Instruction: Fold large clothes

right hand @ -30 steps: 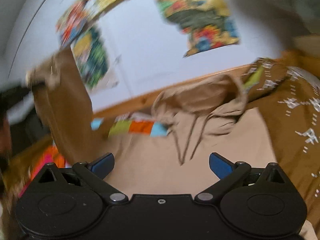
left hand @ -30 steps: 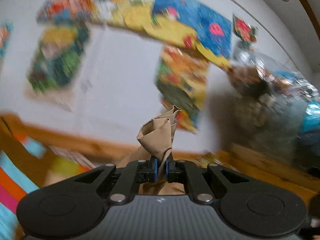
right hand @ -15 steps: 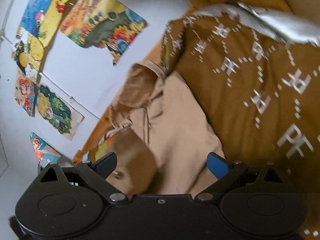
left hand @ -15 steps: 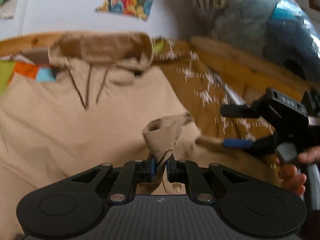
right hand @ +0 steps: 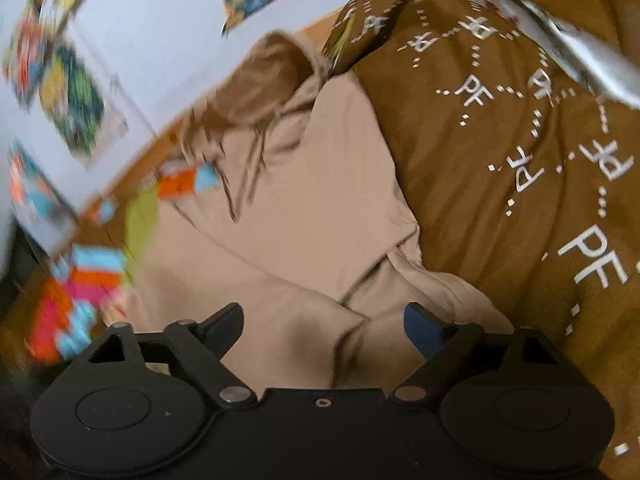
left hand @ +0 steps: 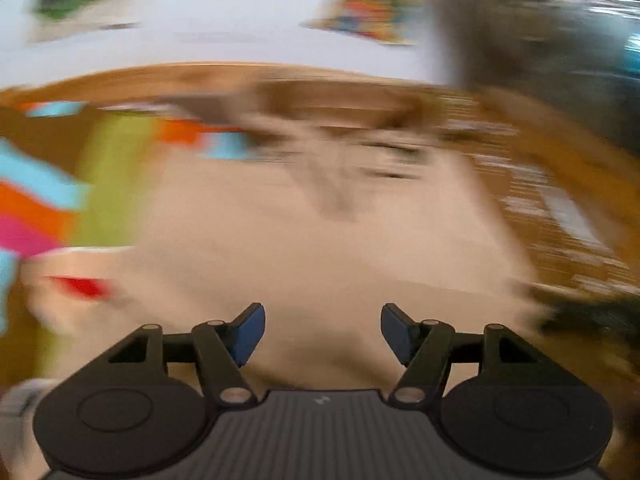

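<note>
Hoodie (left hand: 320, 248), beige, lies spread flat on a brown patterned bedcover (left hand: 560, 208). Left wrist view, heavily blurred: my left fingers (left hand: 322, 334) stand released, having just been opening, with nothing between the blue pads, only hoodie cloth beneath them; striped colourful fabric (left hand: 36, 208) lies at the left. Right wrist view: my right fingers (right hand: 323, 326) are parted, having just been closing a little, pressing on nothing, above a fold of the hoodie (right hand: 304, 216). Its hood (right hand: 256, 92) and drawstrings (right hand: 244, 176) point toward a white wall (right hand: 160, 40) bearing posters (right hand: 76, 96).
</note>
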`<state>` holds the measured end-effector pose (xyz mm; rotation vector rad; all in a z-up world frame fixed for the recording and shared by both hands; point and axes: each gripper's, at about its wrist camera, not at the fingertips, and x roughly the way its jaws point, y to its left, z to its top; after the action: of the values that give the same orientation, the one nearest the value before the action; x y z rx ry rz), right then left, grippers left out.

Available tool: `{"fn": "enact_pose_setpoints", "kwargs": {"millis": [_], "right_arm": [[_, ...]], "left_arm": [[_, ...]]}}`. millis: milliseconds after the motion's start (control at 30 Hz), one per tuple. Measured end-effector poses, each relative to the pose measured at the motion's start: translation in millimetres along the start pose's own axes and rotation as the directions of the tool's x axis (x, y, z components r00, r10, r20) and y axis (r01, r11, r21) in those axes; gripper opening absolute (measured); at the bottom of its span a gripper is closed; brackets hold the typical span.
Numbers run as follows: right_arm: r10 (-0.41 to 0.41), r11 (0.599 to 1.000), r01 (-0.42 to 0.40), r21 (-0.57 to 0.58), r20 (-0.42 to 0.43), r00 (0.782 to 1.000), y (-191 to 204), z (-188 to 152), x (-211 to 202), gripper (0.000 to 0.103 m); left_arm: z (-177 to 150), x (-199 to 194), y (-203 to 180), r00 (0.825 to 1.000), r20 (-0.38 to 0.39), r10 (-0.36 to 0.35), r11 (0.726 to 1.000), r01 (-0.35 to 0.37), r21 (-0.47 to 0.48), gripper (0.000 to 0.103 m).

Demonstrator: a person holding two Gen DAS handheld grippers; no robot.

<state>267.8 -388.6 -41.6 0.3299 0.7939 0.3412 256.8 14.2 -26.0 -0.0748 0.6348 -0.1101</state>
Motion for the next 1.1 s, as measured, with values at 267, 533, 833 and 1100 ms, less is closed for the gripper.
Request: {"fn": "enact_pose_setpoints", "kwargs": {"millis": [267, 533, 833, 1100], "right_arm": [[-0.188, 0.931, 0.17, -0.322, -0.026, 0.982, 33, -24, 26, 0.042], [-0.148, 0.915, 0.158, -0.372, 0.055, 0.987, 45, -18, 17, 0.0], [-0.204, 0.862, 0.197, -0.466, 0.037, 0.978, 52, -26, 36, 0.001], [-0.121, 0.885, 0.16, -0.437, 0.117, 0.986, 51, 12, 1, 0.058]], "left_arm": [[30, 53, 113, 0.975, -0.067, 0.212, 0.936, -0.222, -0.273, 0.027], [22, 58, 132, 0.968, -0.057, 0.245, 0.901, -0.249, -0.357, 0.0], [20, 59, 130, 0.961, -0.099, 0.258, 0.896, -0.276, -0.347, 0.006], [59, 34, 93, 0.988, 0.025, 0.153, 0.967, -0.144, -0.21, 0.054]]}}
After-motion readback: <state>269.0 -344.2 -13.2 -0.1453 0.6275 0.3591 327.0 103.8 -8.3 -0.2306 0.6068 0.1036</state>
